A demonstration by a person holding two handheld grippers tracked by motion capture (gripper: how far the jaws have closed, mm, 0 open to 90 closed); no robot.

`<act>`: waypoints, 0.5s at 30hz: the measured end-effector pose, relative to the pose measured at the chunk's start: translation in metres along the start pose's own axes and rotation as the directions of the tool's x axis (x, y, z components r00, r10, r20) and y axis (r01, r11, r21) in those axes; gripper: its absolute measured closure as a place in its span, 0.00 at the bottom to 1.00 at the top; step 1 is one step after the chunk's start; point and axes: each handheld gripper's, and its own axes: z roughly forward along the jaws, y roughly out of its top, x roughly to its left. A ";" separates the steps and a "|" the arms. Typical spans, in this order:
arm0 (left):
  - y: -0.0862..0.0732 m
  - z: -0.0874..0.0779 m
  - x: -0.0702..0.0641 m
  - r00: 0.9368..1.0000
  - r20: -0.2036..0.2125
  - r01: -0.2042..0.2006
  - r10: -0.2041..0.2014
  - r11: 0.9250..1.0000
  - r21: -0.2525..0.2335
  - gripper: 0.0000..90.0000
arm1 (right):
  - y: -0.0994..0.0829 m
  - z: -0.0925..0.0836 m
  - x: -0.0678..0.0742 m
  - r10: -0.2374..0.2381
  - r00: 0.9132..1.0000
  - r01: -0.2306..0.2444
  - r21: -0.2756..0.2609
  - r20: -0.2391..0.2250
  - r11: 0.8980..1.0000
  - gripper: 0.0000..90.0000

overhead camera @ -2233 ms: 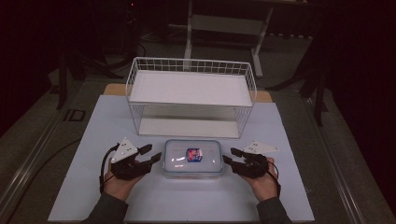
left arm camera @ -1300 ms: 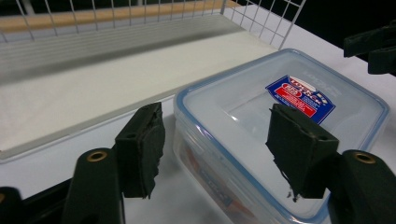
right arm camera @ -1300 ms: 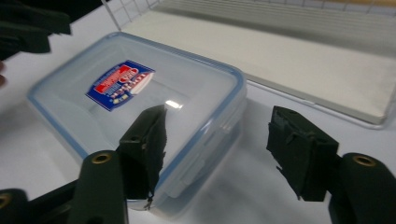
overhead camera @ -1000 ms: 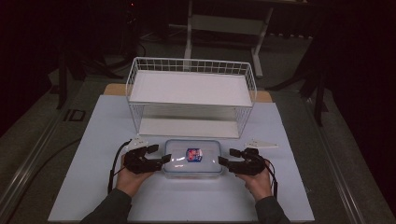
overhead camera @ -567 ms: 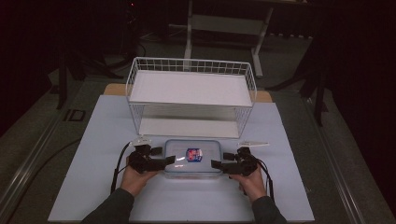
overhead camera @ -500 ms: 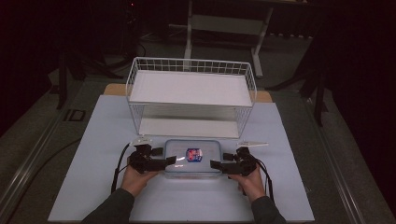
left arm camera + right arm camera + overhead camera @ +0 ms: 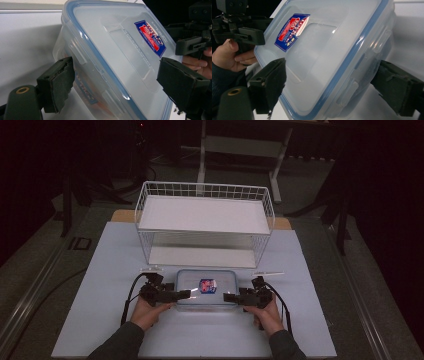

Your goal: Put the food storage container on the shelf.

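A clear plastic container (image 7: 206, 287) with a blue-rimmed lid and a red and blue label lies flat on the white mat (image 7: 100, 310). My left gripper (image 7: 184, 294) points in at its left end and my right gripper (image 7: 229, 296) at its right end. In the left gripper view the container (image 7: 120, 62) sits between the jaws of the left gripper (image 7: 116, 80), which have just been opening. The right gripper view shows the container (image 7: 324, 50) between the right gripper's (image 7: 329, 77) jaws, also just opened. I see no pad pressing.
A white wire basket shelf (image 7: 205, 220) stands just behind the container, its open side toward me. The mat has bare room to the left, right and front. A metal stand (image 7: 240, 145) and dark floor lie beyond the table.
Both hands have come inward from beside the container to its two ends and sunk lower. The container has stayed where it was.
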 end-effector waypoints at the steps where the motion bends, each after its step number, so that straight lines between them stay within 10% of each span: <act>1: 0.000 -0.001 -0.001 1.000 -0.003 0.003 -0.003 1.000 -0.005 0.19 | 0.000 0.000 0.000 0.002 1.000 -0.002 0.006 -0.001 1.000 0.17; 15: -0.011 -0.028 -0.017 1.000 -0.003 -0.013 0.013 0.999 -0.052 0.49 | -0.009 -0.028 0.006 -0.001 0.999 0.000 -0.031 -0.042 1.000 0.50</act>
